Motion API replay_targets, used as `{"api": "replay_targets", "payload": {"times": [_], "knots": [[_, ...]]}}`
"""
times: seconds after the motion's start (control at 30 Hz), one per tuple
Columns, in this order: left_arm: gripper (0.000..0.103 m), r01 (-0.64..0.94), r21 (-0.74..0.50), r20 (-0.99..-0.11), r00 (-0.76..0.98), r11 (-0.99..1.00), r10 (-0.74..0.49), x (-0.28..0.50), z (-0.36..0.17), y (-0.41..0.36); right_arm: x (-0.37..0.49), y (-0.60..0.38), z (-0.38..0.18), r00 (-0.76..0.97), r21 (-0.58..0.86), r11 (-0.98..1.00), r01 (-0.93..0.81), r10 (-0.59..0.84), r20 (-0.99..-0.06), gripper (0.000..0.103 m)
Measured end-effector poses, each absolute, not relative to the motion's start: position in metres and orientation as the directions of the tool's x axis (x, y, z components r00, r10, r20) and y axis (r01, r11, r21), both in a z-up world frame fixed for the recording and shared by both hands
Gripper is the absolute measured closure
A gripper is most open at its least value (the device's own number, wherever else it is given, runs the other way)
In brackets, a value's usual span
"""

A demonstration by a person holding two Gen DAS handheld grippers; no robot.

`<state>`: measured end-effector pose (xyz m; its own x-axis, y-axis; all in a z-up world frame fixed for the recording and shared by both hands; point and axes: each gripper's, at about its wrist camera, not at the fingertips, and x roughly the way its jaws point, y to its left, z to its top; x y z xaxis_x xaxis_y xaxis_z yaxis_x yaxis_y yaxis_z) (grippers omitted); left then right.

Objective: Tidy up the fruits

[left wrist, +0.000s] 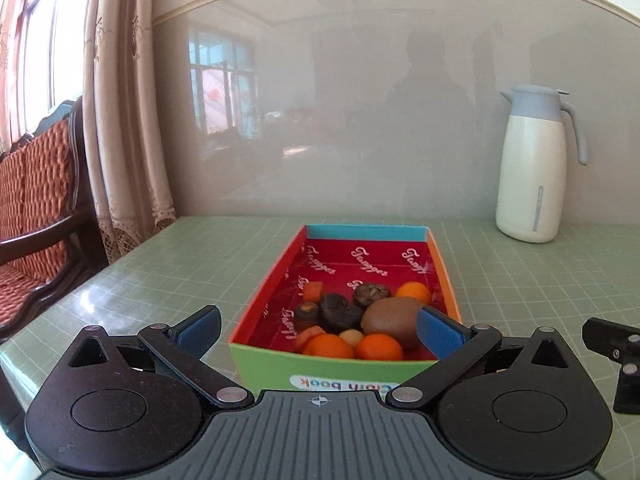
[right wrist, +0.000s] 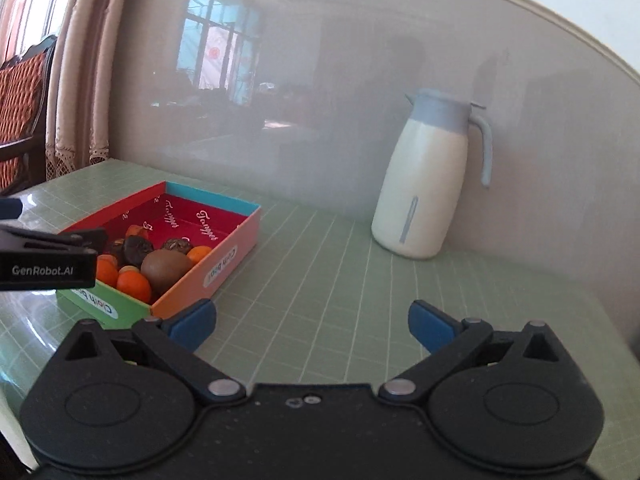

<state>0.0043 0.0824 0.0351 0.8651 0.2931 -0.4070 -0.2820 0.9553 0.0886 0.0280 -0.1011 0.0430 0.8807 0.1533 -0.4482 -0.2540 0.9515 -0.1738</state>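
The fruit already lies heaped at the near end of the colourful cardboard box: oranges, a brown kiwi, a few dark pieces (what kind is hard to tell). The left gripper stands with its jaws apart and empty, straddling the box's near end, and the right gripper is just as wide and empty over bare mat beside the box. Nothing loose shows outside the box, so sorting looks finished or nearly so; any next move would call for finding a stray piece. The table wears a green grid mat, a white jug stands by the glossy wall, and curtains and a wooden chair sit left.
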Motion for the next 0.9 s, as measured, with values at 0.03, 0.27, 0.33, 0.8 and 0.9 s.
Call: {"api": "replay_targets", "payload": {"times": [0.03,0.27,0.33,0.8,0.9], "knots": [[0.0,-0.276,0.085,-0.412,0.865,0.957,0.286,0.0,0.035,0.081,0.025,-0.105,0.041,0.879,-0.151,0.958,-0.243,0.152,-0.451,0.0],[0.0,-0.25,0.102,-0.418,0.867,0.963,0.27,-0.029,0.026,0.073,0.009,-0.117,0.027,0.864,-0.083,0.972,-0.219,0.153,-0.48,0.0],[0.0,-0.242,0.102,-0.424,0.867,0.965,0.262,-0.033,0.023,0.072,0.007,-0.117,0.024,0.86,-0.073,0.973,-0.218,0.156,-0.485,0.0],[0.0,-0.227,0.102,-0.459,0.853,0.968,0.249,-0.03,0.012,0.068,0.01,-0.114,0.007,0.852,-0.057,0.978,-0.199,0.144,-0.503,0.0],[0.0,-0.228,0.104,-0.458,0.853,0.968,0.25,-0.03,0.012,0.068,0.01,-0.114,0.007,0.85,-0.051,0.979,-0.199,0.146,-0.506,0.0]]}}
